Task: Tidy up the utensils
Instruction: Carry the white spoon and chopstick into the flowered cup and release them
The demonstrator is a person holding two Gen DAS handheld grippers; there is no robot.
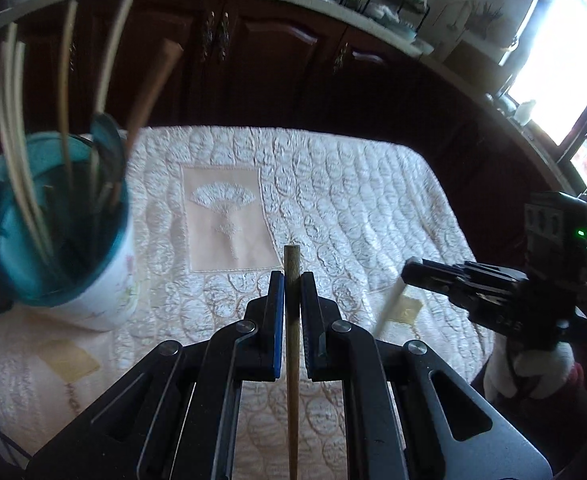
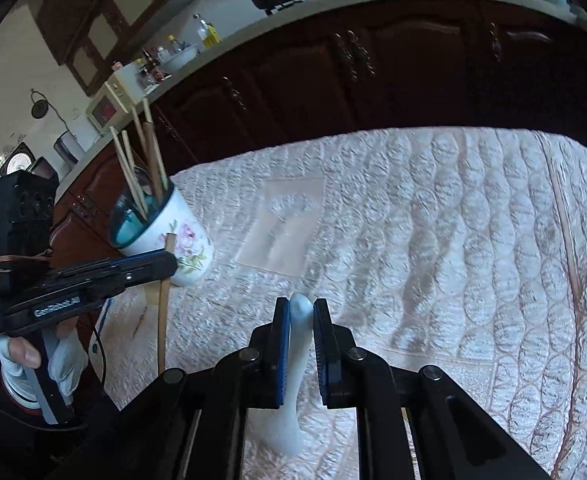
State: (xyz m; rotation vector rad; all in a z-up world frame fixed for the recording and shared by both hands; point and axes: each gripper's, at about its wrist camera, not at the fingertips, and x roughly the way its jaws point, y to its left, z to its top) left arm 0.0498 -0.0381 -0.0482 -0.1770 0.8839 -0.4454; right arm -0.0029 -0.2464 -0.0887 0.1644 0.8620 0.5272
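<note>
White lettering on the side of the left gripper [image 2: 168,263] read "GenRobot.AI"; smaller print beside it was too blurred to make out. That gripper's blue-padded fingers [image 1: 278,304] were clamped on a slim, round wooden chopstick [image 1: 292,320], which tapered toward the camera and was held clear of the cloth. The right gripper [image 2: 301,312] had its fingers pinched on the glossy white handle of what looked like a ceramic spoon [image 2: 295,380], its bowl end largely hidden below. To the left stood a white cup [image 2: 181,240] printed with pink flowers and lined in teal, holding several pale and brown chopsticks [image 2: 133,176] upright. Everything sat over a cream quilted tablecloth [image 1: 333,184] with scalloped stitching and an embroidered panel. A white-gloved hand [image 2: 63,360] held the left gripper's handle.
</note>
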